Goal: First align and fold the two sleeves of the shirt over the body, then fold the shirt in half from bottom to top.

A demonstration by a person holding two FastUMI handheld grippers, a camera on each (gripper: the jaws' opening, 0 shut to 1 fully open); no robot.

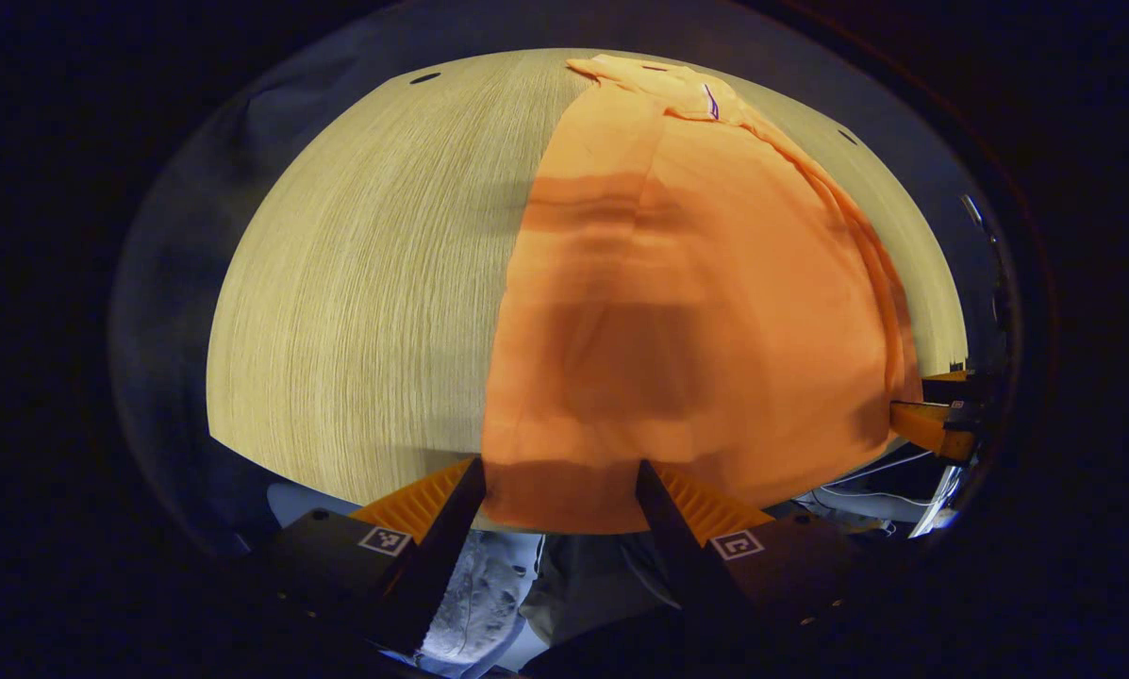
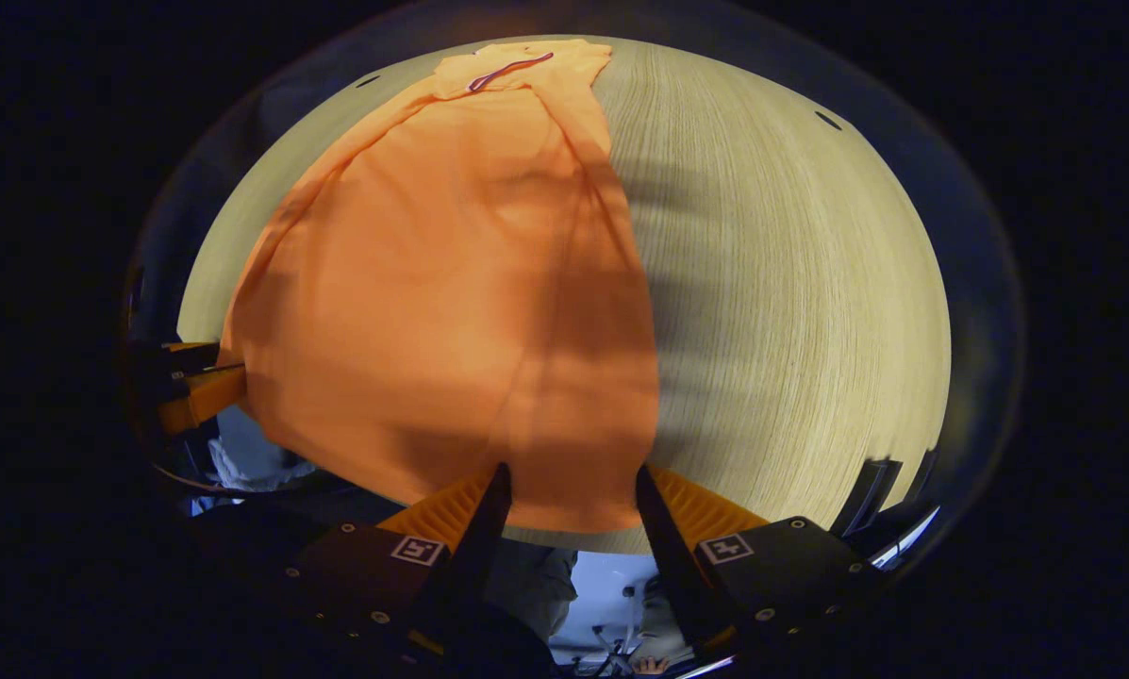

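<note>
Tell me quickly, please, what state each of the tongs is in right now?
Left tongs: open, straddling the orange shirt's bottom hem, holding nothing.
Right tongs: open, at the same hem, holding nothing.

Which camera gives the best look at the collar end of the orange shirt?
The right gripper view: the orange fabric shirt's collar lies flat at the far end, facing the camera, with its dark neckline strip plain. The left gripper view shows the same collar far off toward the right, more bunched, with just a short bit of the strip.

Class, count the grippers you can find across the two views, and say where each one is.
2. The left gripper is at the near left hem corner of the orange shirt; the right gripper is at the near right hem corner.
</note>
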